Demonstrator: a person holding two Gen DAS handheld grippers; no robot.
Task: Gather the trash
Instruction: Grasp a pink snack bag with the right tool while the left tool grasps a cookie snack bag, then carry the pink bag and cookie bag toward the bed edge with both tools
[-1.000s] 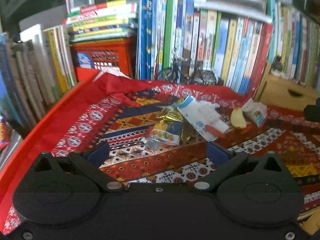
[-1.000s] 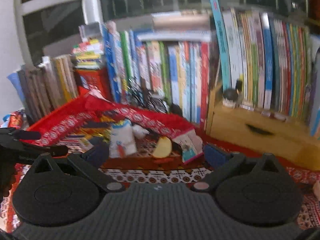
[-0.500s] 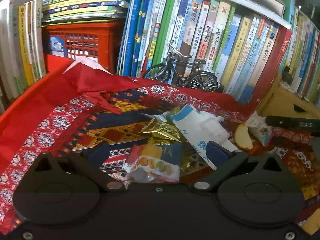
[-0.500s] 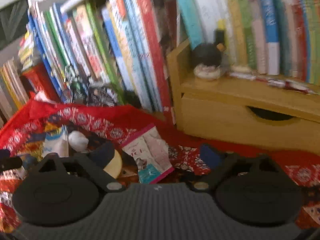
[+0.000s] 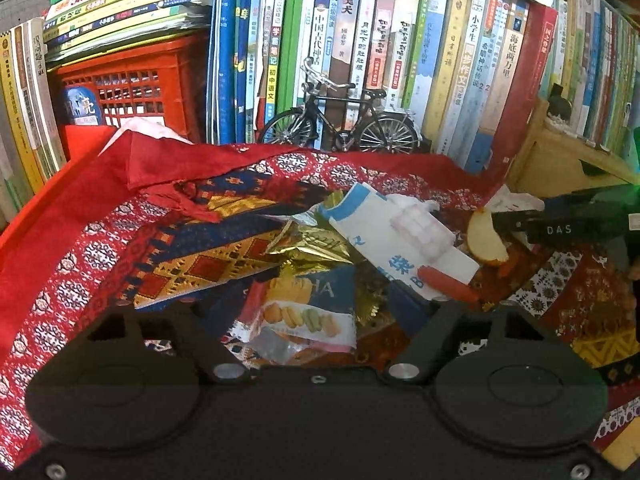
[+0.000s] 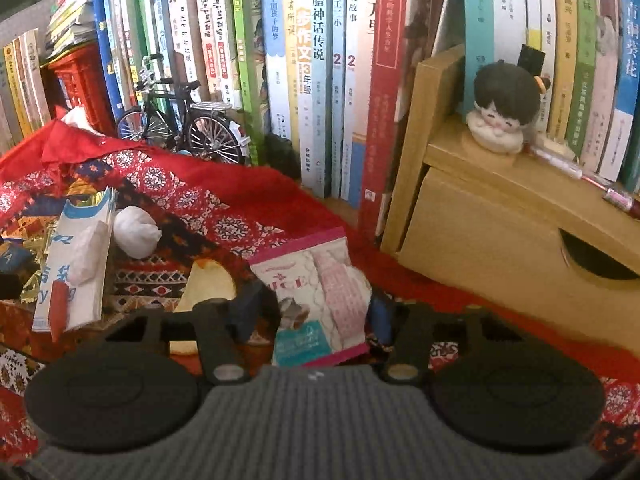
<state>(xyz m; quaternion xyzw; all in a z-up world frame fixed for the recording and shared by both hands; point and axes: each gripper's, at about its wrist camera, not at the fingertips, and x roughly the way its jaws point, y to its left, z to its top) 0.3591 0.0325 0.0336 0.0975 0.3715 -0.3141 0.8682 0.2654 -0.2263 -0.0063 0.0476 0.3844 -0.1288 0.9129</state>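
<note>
Trash lies on a red patterned cloth [image 5: 80, 248]. A blue macaron snack wrapper [image 5: 320, 292] sits between the wide-apart fingers of my open left gripper [image 5: 308, 310], untouched. Behind it are gold foil [image 5: 312, 242], a white and blue paper packet [image 5: 376, 220], a tissue [image 5: 420, 224] and an apple slice [image 5: 482, 240]. My right gripper [image 6: 314, 312] has its fingers drawn in on a pink and white wrapper [image 6: 316, 280], one pad against each edge. The apple slice [image 6: 208, 284] lies just left of it. The right gripper also shows in the left wrist view.
A model bicycle [image 5: 340, 124] stands before a wall of upright books [image 5: 400, 48]. A red crate [image 5: 128, 80] sits at the back left. A wooden drawer box [image 6: 500, 232] with a small plush doll [image 6: 502, 112] is on the right.
Both grippers moved forward and lower toward the trash. The right gripper's fingers narrowed from wide apart onto the pink wrapper. The left gripper now straddles the macaron wrapper.
</note>
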